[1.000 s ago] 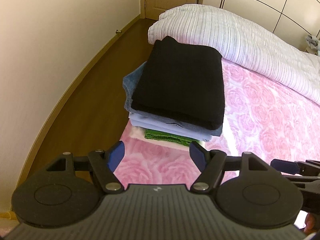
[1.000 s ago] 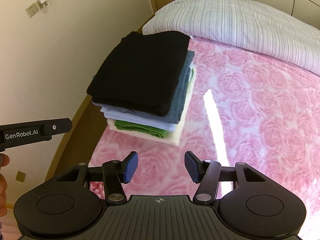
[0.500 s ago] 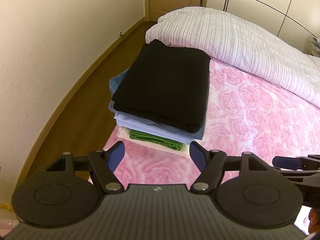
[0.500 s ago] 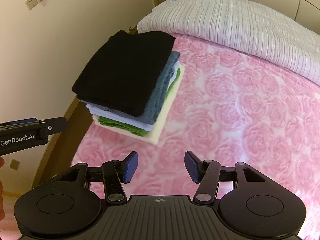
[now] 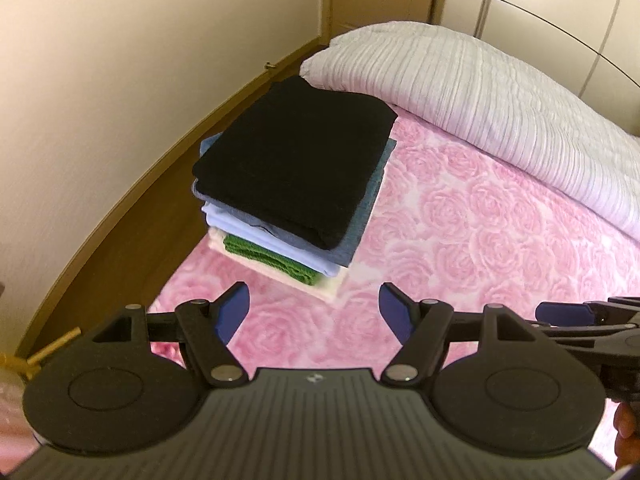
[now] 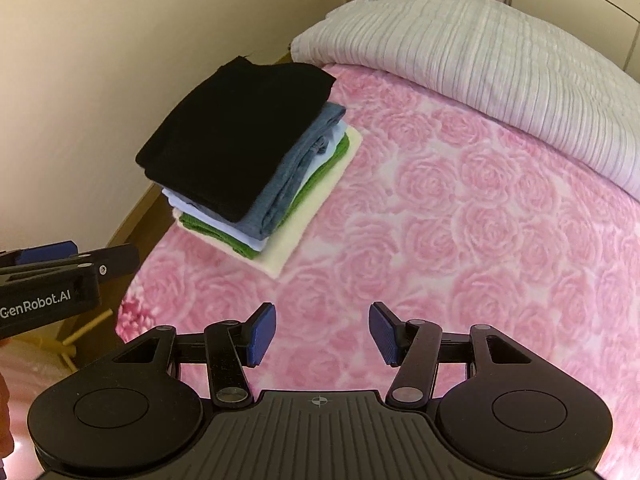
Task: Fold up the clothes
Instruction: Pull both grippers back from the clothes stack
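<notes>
Pink rose bedspread (image 6: 460, 208), folded clothes stack (image 6: 244, 152) ahead-left of empty, spread right gripper (image 6: 322, 334)

The black top garment (image 5: 296, 168) hid most of the folded pile beneath, and the striped duvet (image 6: 500, 64) ran off-frame.

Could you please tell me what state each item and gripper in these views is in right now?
Left gripper: open, holding nothing.
Right gripper: open, holding nothing.
Black garment: folded, top of the stack.
Grey-blue garment: folded, directly under the black one.
Light blue garment: folded, mid-stack.
Green garment: folded, near the bottom.
Cream garment: folded, bottom, on the pink bedspread.
Quilt: bunched at the far side.
</notes>
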Available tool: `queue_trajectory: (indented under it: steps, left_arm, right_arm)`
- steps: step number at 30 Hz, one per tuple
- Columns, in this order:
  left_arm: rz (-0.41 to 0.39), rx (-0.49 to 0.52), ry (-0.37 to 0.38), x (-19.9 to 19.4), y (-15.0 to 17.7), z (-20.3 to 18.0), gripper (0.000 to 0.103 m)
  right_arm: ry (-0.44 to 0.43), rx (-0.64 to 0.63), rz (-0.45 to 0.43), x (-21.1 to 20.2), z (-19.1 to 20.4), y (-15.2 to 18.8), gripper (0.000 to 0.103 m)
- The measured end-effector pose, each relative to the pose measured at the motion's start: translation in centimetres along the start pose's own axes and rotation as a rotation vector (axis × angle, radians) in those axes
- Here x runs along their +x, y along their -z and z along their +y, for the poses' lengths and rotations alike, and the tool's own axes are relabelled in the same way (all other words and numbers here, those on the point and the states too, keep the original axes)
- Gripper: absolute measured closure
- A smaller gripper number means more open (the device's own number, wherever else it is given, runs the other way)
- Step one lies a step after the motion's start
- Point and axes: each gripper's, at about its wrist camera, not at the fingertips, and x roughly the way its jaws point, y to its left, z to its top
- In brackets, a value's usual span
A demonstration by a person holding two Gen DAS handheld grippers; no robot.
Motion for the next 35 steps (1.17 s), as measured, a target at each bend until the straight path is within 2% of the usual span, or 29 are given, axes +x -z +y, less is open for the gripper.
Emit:
queue_trajectory:
  steps: [11, 19, 29, 35]
  left_arm:
    - [0.011, -0.132, -0.067, -1.4, 3.5, -4.3, 0.035]
    - [0.019, -0.199, -0.097, -0.4, 3.5, -6.1, 0.035]
    - [0.027, -0.253, -0.128, 0.5, 2.5, -5.7, 0.035]
    - [-0.025, -0.265, -0.167, -0.3, 2.5, -4.5, 0.035]
  right_arm:
    - [-0.069, -0.138, 0.008, -1.2, -3.6, 1.1, 0.047]
    - [-0.098, -0.215, 0.009, -0.6, -5.1, 0.3, 0.047]
    - [-0.135, -0.27, 0.018, 1.0, -4.7, -1.6, 0.047]
    - [-0.157, -0.278, 0.023, 1.7, -3.5, -1.8, 0.047]
